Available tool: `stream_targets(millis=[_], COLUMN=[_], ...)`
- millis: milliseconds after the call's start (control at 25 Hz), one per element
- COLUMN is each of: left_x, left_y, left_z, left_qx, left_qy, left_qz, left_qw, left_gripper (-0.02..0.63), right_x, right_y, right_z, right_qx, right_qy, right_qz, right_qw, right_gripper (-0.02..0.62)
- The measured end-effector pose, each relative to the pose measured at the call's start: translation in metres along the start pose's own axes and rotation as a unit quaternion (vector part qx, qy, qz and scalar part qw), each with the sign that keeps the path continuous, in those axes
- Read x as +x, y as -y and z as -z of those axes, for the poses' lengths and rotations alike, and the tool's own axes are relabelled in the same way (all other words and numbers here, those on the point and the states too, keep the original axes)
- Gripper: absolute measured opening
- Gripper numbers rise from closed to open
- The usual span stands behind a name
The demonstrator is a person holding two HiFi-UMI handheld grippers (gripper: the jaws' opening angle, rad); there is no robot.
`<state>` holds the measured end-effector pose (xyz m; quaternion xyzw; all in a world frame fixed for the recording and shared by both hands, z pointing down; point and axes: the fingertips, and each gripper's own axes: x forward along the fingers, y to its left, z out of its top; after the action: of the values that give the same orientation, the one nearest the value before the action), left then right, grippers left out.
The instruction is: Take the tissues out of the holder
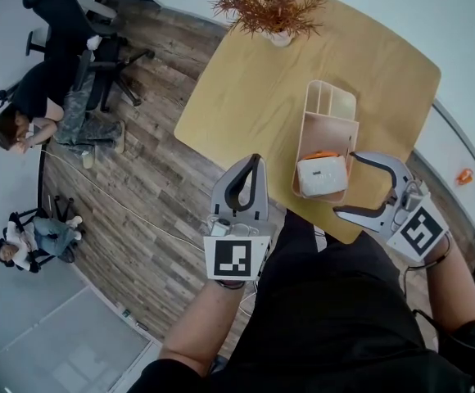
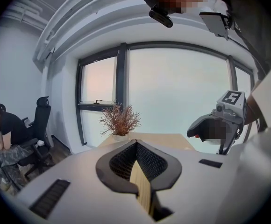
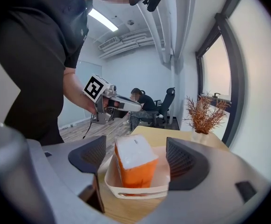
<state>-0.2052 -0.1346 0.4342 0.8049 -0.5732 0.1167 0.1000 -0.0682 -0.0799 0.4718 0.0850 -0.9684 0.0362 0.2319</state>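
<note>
A tissue pack, orange with a white top, stands in the near compartment of a cream holder on the wooden table. My right gripper is open at the holder's near right end, one jaw on each side of that end. In the right gripper view the tissue pack sits upright inside the holder, between the spread jaws of the right gripper, with a gap at the left pad. My left gripper is shut and empty, left of the holder over the table's near edge; its closed jaws hold nothing.
A dried plant in a white vase stands at the table's far side. The holder's far compartments look empty. Two people sit on office chairs over the wood floor at the left. Windows lie beyond the table.
</note>
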Motion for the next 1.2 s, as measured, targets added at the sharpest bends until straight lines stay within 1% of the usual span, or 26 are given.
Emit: stream_targets(millis=[200,320,400,640,800,960,1200], left_x=[0.005,0.007,0.008,0.01,0.011,0.016,0.02], left_y=[0.003,0.004,0.004,0.004,0.003,0.002,0.002], left_z=[0.0,0.0,0.001,0.007,0.016,0.025,0.038], left_qx=[-0.011,-0.01,-0.01,-0.016,-0.022,-0.019,-0.021], left_qy=[-0.003,-0.002,-0.004,-0.009,-0.021,-0.028,-0.041], left_qz=[0.006,0.012,0.013,0.011,0.011,0.011,0.013], left_qw=[0.9999,0.9999,0.9999,0.9998,0.9995,0.9994,0.9988], left_gripper=[0.005,0.005,0.005,0.005,0.005,0.005,0.005], right_x=[0.005,0.012,0.014,0.022,0.028,0.034,0.039], right_y=[0.003,0.002,0.002,0.004,0.005,0.008,0.009], right_z=[0.005,0.011,0.013,0.02,0.023,0.027,0.037], right_qx=[0.001,-0.016,-0.022,-0.016,-0.009,-0.013,0.009], right_qy=[-0.006,-0.021,-0.023,-0.026,-0.024,-0.023,-0.023], right_qz=[-0.005,-0.018,-0.022,-0.034,-0.035,-0.035,-0.036], right_qw=[1.0,0.999,0.999,0.999,0.999,0.999,0.999], right_gripper=[0.391,0.402,0.403,0.426,0.426,0.426,0.426])
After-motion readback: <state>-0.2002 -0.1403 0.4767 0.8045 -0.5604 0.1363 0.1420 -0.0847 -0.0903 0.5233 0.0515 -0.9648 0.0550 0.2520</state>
